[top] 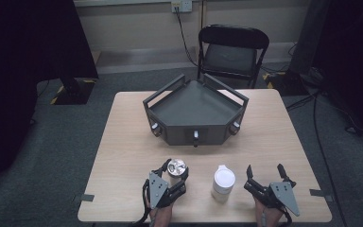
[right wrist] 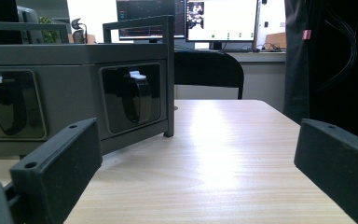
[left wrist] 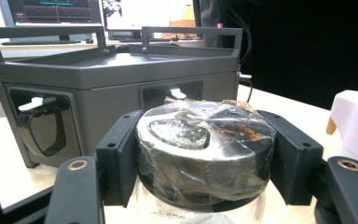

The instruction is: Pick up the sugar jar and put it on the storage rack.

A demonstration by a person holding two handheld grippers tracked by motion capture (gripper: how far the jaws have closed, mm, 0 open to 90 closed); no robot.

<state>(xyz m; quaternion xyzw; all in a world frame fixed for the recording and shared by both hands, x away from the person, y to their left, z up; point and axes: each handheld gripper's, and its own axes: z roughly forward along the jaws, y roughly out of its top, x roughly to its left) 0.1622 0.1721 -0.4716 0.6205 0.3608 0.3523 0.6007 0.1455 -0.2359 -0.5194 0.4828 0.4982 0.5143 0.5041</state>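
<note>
Lower centre: left tool pinching jar, right tool spread, white bottle seemingly untouched.

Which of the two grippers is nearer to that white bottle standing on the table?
The right gripper, open just right of the white bottle. The left gripper sits farther left, closed on a shiny-lidded jar.

High view looks down on the desk; both tool views sit low, facing the grey box nearby.
</note>
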